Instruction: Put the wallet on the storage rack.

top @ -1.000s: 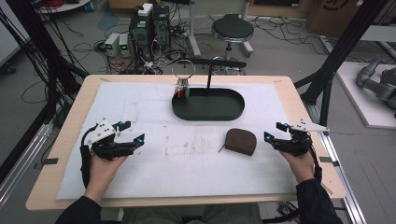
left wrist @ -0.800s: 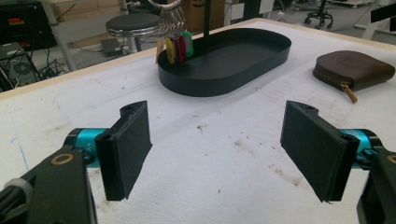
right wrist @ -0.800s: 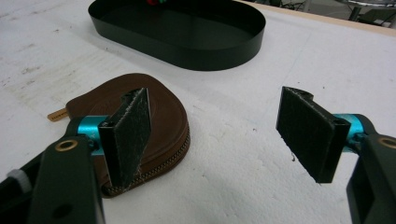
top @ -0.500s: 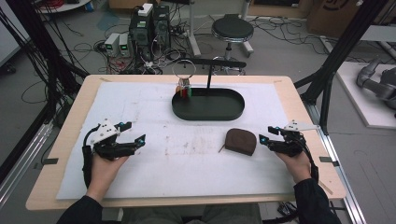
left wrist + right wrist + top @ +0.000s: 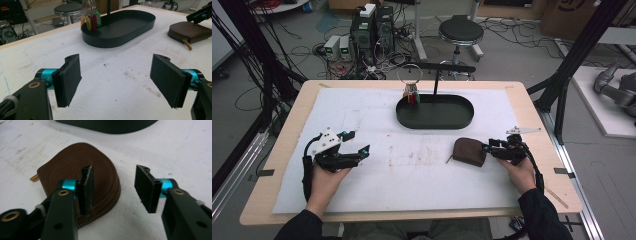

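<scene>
the left tongs (image 5: 354, 148) rest at the near left of the bench (image 5: 277, 150), held from below by the left hand (image 5: 324, 175). the jaws are spread wide, with nothing between them; in the left gripper view the left tongs (image 5: 116, 80) show bare white sheet (image 5: 412, 165) in the gap. the sheet covers most of the bench top and carries faint brown stains near its middle.

the right tongs (image 5: 488, 148) sit at the near right of the bench, held by the right hand (image 5: 518, 170). the jaws are spread apart and grip nothing. in the right gripper view the right tongs (image 5: 113, 187) straddle the right edge of a brown leather pouch (image 5: 75, 172): one jaw stands over the pouch top, the other over bare sheet beside it. whether the first jaw touches the leather cannot be told. the pouch (image 5: 469, 151) lies flat on the sheet, just left of the right tongs, its zip pull (image 5: 34, 178) pointing away from them.

farther back, near the middle of the bench, stands a black oval tray (image 5: 434, 120) with a thin upright post (image 5: 435, 82) rising from it. a key ring with coloured tags (image 5: 411, 95) hangs at the tray's left end.

beyond the bench, on the floor, are a round stool (image 5: 461, 31) and electronic boxes with cables (image 5: 369, 27).
</scene>
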